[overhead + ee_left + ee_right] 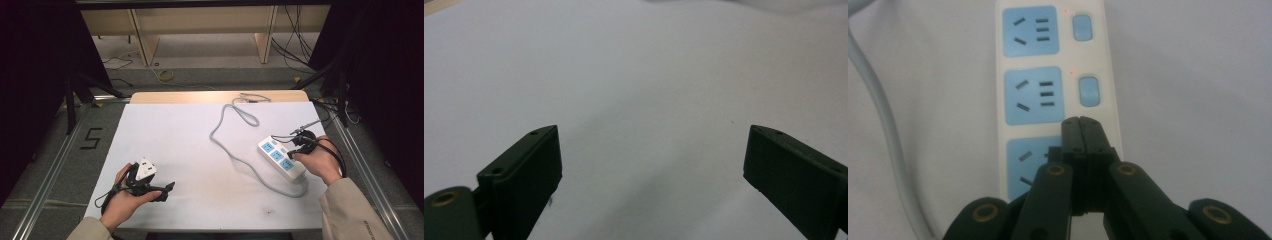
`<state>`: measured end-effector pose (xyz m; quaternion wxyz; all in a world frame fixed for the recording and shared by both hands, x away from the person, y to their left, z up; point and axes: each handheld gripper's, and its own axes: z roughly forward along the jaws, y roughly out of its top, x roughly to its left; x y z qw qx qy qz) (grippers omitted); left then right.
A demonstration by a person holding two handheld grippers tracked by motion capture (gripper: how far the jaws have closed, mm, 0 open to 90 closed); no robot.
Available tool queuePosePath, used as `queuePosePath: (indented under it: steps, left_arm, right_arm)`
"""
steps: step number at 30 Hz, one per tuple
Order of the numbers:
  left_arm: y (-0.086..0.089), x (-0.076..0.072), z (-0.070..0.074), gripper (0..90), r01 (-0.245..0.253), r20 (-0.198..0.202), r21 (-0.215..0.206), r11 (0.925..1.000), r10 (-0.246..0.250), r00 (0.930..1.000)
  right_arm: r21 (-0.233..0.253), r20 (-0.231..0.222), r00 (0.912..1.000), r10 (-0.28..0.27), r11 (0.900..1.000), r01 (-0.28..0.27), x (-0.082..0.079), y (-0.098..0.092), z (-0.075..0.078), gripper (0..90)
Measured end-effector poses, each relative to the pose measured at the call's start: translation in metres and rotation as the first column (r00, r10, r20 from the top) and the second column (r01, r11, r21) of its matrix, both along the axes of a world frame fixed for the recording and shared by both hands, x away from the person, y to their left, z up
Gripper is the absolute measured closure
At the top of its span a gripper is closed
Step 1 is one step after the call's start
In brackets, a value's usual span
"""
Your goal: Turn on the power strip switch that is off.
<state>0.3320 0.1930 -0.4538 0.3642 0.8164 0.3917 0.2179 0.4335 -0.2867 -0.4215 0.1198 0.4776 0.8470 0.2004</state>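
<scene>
A: Where is the power strip [281, 157]?

B: On the right part of the white table [180, 150], lying at a slant, just under the person's right hand [320, 161]. It is white with three blue sockets. In the right gripper view the strip [1053, 75] runs up from the jaws, and each of the two farther sockets has a blue switch [1088, 91] beside it with a small red light close by.

A: And the right gripper [295, 150]?

B: Its jaws are pressed together with nothing between them. In its own view the closed tips [1081, 122] sit over the strip, at the top right corner of the nearest socket [1029, 167], just below the middle switch. Whether they touch the strip, I cannot tell.

A: The cord?

B: A grey cord [235, 150] leaves the near end of the strip, curves across the table towards the middle, loops, and reaches the far edge. It shows also at the left of the right gripper view [883, 125].

A: What of the left side?

B: The left hand [122, 197] holds the left gripper [169, 189] near the front left of the table, well apart from the strip. A white block sits on top of it. In its own view the gripper [651, 165] has its jaws spread wide, with bare white table between them. It holds nothing.
</scene>
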Motion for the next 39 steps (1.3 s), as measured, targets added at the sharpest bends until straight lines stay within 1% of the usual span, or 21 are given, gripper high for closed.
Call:
queuePosePath:
  steps: [3, 8, 9, 10, 14, 15, 18, 19, 20, 21, 23, 24, 25, 26, 27, 31, 33, 34, 36, 37, 39]
  left_arm:
    - [0.000, 0.000, 0.000, 8.3, 0.000, 0.001, -0.003, 1.0000, 0.000, 1.0000]
    - [0.000, 0.000, 0.000, 8.3, 0.001, 0.001, -0.003, 1.0000, -0.001, 1.0000]
    - [0.000, 0.000, 0.000, 8.3, 0.001, 0.001, -0.003, 1.0000, -0.001, 1.0000]
    - [0.000, 0.000, 0.000, 8.3, 0.000, 0.001, -0.003, 1.0000, 0.000, 1.0000]
    - [0.000, 0.000, 0.000, 8.3, 0.000, 0.000, -0.004, 1.0000, 0.000, 1.0000]
    - [0.000, 0.000, 0.000, 8.4, 0.001, 0.001, -0.004, 1.0000, -0.001, 1.0000]
    - [0.000, -0.001, 0.000, 8.4, 0.004, -0.001, 0.001, 1.0000, -0.004, 1.0000]
    - [0.000, -0.001, 0.000, 8.4, 0.004, -0.001, 0.002, 1.0000, -0.004, 1.0000]
    - [0.000, -0.001, 0.000, 8.4, 0.005, 0.000, 0.001, 1.0000, -0.005, 1.0000]
    - [0.000, -0.001, 0.000, 8.4, 0.005, 0.000, 0.001, 1.0000, -0.005, 1.0000]
    - [0.000, -0.001, 0.000, 8.4, 0.005, -0.001, 0.002, 1.0000, -0.005, 1.0000]
    - [0.000, -0.001, 0.000, 8.4, 0.005, -0.001, 0.001, 1.0000, -0.005, 1.0000]
    - [0.000, -0.001, 0.000, 8.4, 0.005, 0.000, 0.001, 1.0000, -0.005, 1.0000]
    - [0.000, -0.001, 0.000, 8.5, 0.005, 0.000, 0.001, 1.0000, -0.005, 1.0000]
    - [0.000, -0.001, 0.000, 8.4, 0.006, 0.001, 0.001, 1.0000, -0.006, 1.0000]
    - [-0.001, -0.002, 0.000, 8.4, 0.007, 0.003, -0.002, 1.0000, -0.007, 1.0000]
    - [-0.001, -0.002, 0.000, 8.5, 0.007, 0.002, -0.004, 1.0000, -0.007, 1.0000]
    - [-0.001, -0.002, 0.000, 8.5, 0.008, 0.003, -0.003, 1.0000, -0.008, 1.0000]
    - [-0.001, -0.002, 0.000, 8.5, 0.009, 0.002, -0.003, 1.0000, -0.009, 1.0000]
    - [-0.002, -0.002, 0.000, 8.5, 0.008, 0.001, -0.005, 1.0000, -0.008, 1.0000]
    - [-0.002, -0.002, 0.000, 8.5, 0.010, 0.000, -0.004, 0.9999, -0.010, 0.9999]
  right_arm:
    - [0.020, 0.026, 0.9994, 0.020, 1.000, -0.021, -0.004, 0.004, 0.003, 90.0]
    - [0.046, 0.057, 0.9972, 0.048, 0.998, -0.051, -0.008, 0.011, 0.005, 90.0]
    - [0.046, 0.057, 0.9972, 0.048, 0.998, -0.051, -0.008, 0.011, 0.005, 90.0]
    - [0.056, 0.074, 0.9953, 0.063, 0.996, -0.068, -0.010, 0.014, 0.006, 90.0]
    - [0.070, 0.094, 0.9924, 0.079, 0.994, -0.086, -0.014, 0.018, 0.007, 89.4]
    - [0.080, 0.112, 0.9895, 0.091, 0.992, -0.101, -0.016, 0.021, 0.008, 88.7]
    - [0.119, 0.127, 0.9867, 0.101, 0.986, -0.116, -0.021, 0.025, 0.009, 88.1]
    - [0.119, 0.127, 0.9867, 0.101, 0.986, -0.116, -0.021, 0.025, 0.009, 88.1]
    - [0.131, 0.131, 0.9859, 0.105, 0.984, -0.122, -0.022, 0.026, 0.009, 87.4]
    - [0.145, 0.143, 0.9836, 0.110, 0.981, -0.130, -0.025, 0.028, 0.007, 85.5]
    - [0.144, 0.146, 0.9828, 0.114, 0.980, -0.135, -0.026, 0.029, 0.007, 85.1]
    - [0.143, 0.153, 0.9806, 0.122, 0.979, -0.145, -0.027, 0.031, 0.007, 84.9]
    - [0.154, 0.172, 0.9762, 0.133, 0.975, -0.160, -0.030, 0.034, 0.008, 84.5]
    - [0.154, 0.172, 0.9762, 0.133, 0.975, -0.160, -0.030, 0.034, 0.008, 84.5]
    - [0.174, 0.180, 0.9741, 0.137, 0.970, -0.168, -0.033, 0.036, 0.008, 83.0]
    - [0.192, 0.195, 0.9691, 0.151, 0.963, -0.189, -0.039, 0.040, 0.006, 79.0]
    - [0.206, 0.216, 0.9627, 0.163, 0.956, -0.208, -0.042, 0.040, 0.005, 76.4]
    - [0.212, 0.218, 0.9620, 0.164, 0.954, -0.211, -0.044, 0.041, 0.005, 75.1]
    - [0.220, 0.244, 0.9550, 0.169, 0.949, -0.225, -0.046, 0.040, 0.005, 71.8]
    - [0.220, 0.244, 0.9550, 0.169, 0.949, -0.225, -0.046, 0.040, 0.005, 71.8]
    - [0.242, 0.254, 0.9528, 0.166, 0.943, -0.229, -0.049, 0.040, 0.004, 68.7]
